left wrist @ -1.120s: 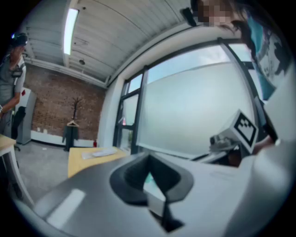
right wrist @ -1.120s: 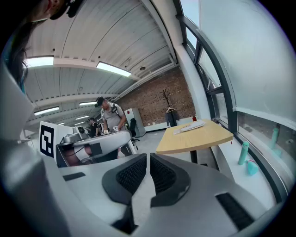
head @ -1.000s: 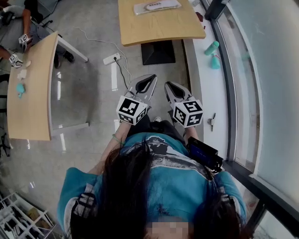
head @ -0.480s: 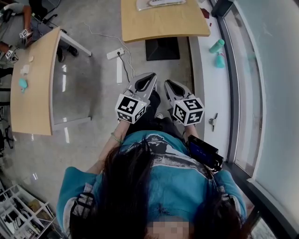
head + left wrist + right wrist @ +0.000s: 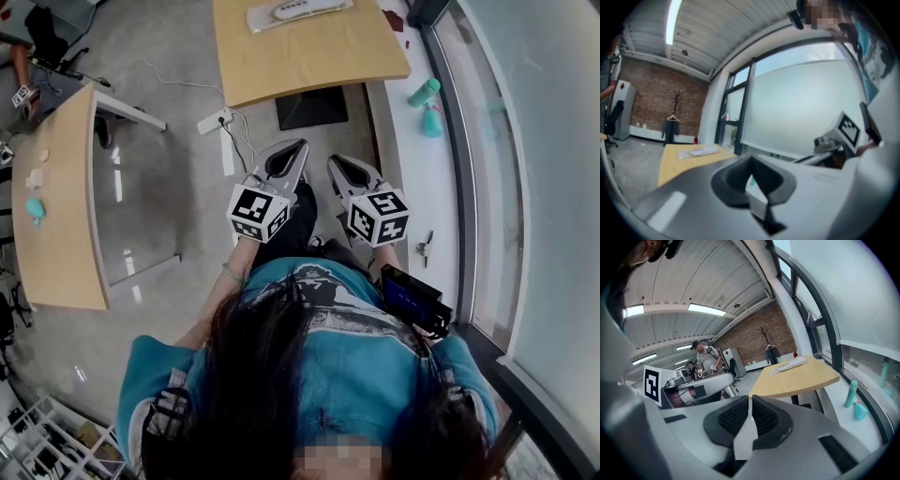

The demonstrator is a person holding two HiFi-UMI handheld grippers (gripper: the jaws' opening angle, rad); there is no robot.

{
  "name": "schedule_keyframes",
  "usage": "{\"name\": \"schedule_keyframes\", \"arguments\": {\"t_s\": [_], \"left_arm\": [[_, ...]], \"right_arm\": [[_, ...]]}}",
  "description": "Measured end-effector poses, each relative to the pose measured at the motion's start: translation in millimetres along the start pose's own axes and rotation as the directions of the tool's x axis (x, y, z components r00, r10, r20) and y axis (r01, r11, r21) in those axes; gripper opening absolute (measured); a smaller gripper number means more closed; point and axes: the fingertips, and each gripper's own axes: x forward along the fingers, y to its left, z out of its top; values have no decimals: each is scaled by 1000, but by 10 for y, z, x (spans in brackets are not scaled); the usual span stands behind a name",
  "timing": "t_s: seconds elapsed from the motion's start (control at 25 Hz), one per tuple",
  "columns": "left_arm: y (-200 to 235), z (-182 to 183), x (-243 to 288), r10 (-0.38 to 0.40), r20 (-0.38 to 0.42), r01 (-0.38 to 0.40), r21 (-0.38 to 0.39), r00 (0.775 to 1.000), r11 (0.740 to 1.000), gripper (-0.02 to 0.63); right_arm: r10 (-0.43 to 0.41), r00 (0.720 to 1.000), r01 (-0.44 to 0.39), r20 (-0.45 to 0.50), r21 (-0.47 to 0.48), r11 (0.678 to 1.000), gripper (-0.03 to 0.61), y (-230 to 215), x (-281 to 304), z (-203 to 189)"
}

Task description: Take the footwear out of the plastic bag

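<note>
Head view: the plastic bag (image 5: pixel 281 15) with the footwear (image 5: pixel 302 7) inside lies flat at the far end of the wooden table (image 5: pixel 309 61), its long axis running across the picture. Bare tabletop lies on its near side, with open floor (image 5: pixel 187 150) to the table's left. The left gripper (image 5: pixel 298 145) and right gripper (image 5: pixel 333 159) are clenched on nothing. Both point toward the table, well apart from the bag.

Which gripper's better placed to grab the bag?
Left, marginally: in the head view the bag sits straight ahead of the left gripper; the right gripper is offset. Both shut, empty, short of the table.
</note>
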Motion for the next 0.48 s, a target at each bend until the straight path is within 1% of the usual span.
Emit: {"name": "schedule_keyframes", "arguments": {"t_s": [0.2,0.36,0.48], "left_arm": [[529,215,462,-19,12,18,21,1000,1000,2],[1071,435,787,-35,25,34,9,999,999,2],[1392,517,1021,-54,31,54,5,998,999,2]], "right_arm": [[-15,1000,15,2,5,1000,32,-332,508,416],[-34,999,34,21,13,999,32,-500,1001,814],[-53,998,53,19,7,999,32,-633,1336,1030]]}}
